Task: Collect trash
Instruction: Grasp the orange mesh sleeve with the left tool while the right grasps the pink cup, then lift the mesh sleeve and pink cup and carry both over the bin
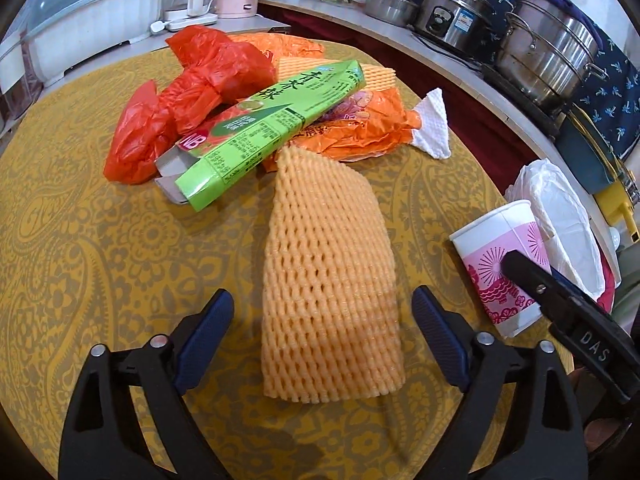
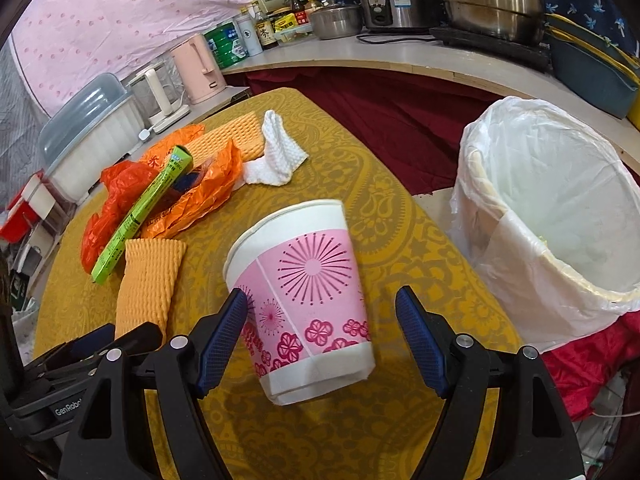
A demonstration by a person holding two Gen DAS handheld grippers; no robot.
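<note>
Your left gripper [image 1: 323,334] hangs over the yellow patterned table [image 1: 120,248] with its two blue pads wide apart. The orange foam net [image 1: 328,280] lies flat on the table between the pads, but they do not touch it, so you are not holding it. Your right gripper [image 2: 322,338] is wide open too. The paper cup [image 2: 304,300] with pink flowers lies tipped on its side between the pads. The left pad [image 2: 224,332] looks very close to the cup's side, and the right pad stands clear of it; the cup is not pinched. More trash sits in a pile farther back on the table: a long green box [image 1: 260,128] lying across a red plastic bag [image 1: 180,96], an orange wrapper [image 1: 360,128] under the box, a second foam net [image 2: 228,136] behind them, and a crumpled white paper towel [image 1: 432,124] just beside the wrapper. The trash bin [image 2: 560,216] with a white liner stands off the table's edge on your right side, near the cup. Behind the table, a counter holds steel pots [image 1: 548,48], bottles and a pink kettle [image 2: 198,68].
</note>
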